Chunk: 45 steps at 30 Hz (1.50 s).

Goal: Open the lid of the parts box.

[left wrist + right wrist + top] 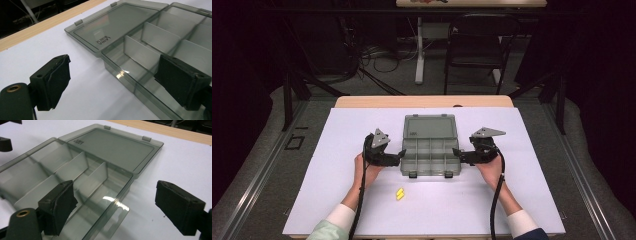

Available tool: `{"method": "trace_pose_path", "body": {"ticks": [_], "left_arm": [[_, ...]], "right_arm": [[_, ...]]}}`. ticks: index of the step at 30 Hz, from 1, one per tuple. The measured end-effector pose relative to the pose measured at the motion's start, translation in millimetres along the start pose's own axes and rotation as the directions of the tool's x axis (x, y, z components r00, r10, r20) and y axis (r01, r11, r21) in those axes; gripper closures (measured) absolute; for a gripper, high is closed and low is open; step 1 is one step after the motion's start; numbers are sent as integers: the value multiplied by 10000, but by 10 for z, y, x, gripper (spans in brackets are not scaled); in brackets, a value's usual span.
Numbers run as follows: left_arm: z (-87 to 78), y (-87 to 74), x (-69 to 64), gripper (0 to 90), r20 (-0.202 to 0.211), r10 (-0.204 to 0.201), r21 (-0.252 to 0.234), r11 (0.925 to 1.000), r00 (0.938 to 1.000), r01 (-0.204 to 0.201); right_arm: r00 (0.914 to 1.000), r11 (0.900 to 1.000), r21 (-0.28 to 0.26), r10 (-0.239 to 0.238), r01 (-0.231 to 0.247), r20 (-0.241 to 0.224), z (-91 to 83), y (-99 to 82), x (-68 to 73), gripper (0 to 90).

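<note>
A smoky grey, see-through plastic compartment box is lying open in the middle of the white table sheet, its flat lid folded back on the far side and its divided tray sitting on the near side, latches pointing toward the person. The left gripper is hovering just beside the tray's left wall with its jaws standing wide apart and gripping nothing; in the left gripper view its claw is straddling the tray's left edge, one black pad over bare sheet and the other over the tray's rim, neither pressing on the box. The right gripper is mirroring this at the tray's right wall, also spread open and empty; in the right gripper view its claw is framing the tray's corner, with no pad touching the plastic. A small yellow piece is lying on the sheet nearer the person, left of centre, well apart from both grippers.
</note>
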<state>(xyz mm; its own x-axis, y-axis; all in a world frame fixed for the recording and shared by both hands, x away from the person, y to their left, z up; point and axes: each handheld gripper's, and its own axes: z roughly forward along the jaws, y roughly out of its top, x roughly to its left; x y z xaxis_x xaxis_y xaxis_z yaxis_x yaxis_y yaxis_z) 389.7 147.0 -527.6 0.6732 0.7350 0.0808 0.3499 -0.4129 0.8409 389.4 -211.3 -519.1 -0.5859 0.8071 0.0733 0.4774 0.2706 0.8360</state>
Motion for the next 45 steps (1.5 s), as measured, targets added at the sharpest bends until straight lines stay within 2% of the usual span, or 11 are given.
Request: {"method": "trace_pose_path", "body": {"ticks": [3,9,16,20,22,25,29,36,42,45], "left_arm": [[-62,-32,-17,96,25,116,72,9999,9999,-116],[-234,-117,-62,61,6,-32,-38,10000,10000,32],[-434,-162,-84,15,-198,52,-157,9999,9998,-55],[-476,-224,-115,5,-173,64,5,10000,9998,-64],[-490,-255,-143,1,-281,220,147,9997,9994,-216],[-521,-298,-179,0,-241,237,288,9993,9994,-230],[-571,-339,-217,0,-210,199,290,9994,9996,-192],[-641,-385,-264,0,-53,140,336,9993,9999,-138],[-672,-423,-285,0,5,75,363,9993,10000,-75],[-682,-428,-305,0,45,150,405,9991,9999,-152]], "right_arm": [[9998,9999,-68,-150,149,-151,-108,-46,38,138],[9986,9988,-208,-441,436,-276,-297,-156,110,110],[9966,9978,-246,-621,609,-532,-436,-261,216,81],[9945,9969,-256,-756,739,-730,-479,-318,274,68],[9931,9970,-253,-749,729,-898,-495,-354,300,60],[9911,9949,-133,-1007,999,-865,-531,-396,352,43],[9884,9938,-144,-1109,1100,-1035,-568,-437,408,7],[9852,9918,-230,-1278,1260,-1143,-622,-515,497,0],[9791,9847,-356,-1737,1708,-1061,-655,-594,548,0],[9796,9861,-327,-1656,1628,-1142,-656,-610,549,0]]}}
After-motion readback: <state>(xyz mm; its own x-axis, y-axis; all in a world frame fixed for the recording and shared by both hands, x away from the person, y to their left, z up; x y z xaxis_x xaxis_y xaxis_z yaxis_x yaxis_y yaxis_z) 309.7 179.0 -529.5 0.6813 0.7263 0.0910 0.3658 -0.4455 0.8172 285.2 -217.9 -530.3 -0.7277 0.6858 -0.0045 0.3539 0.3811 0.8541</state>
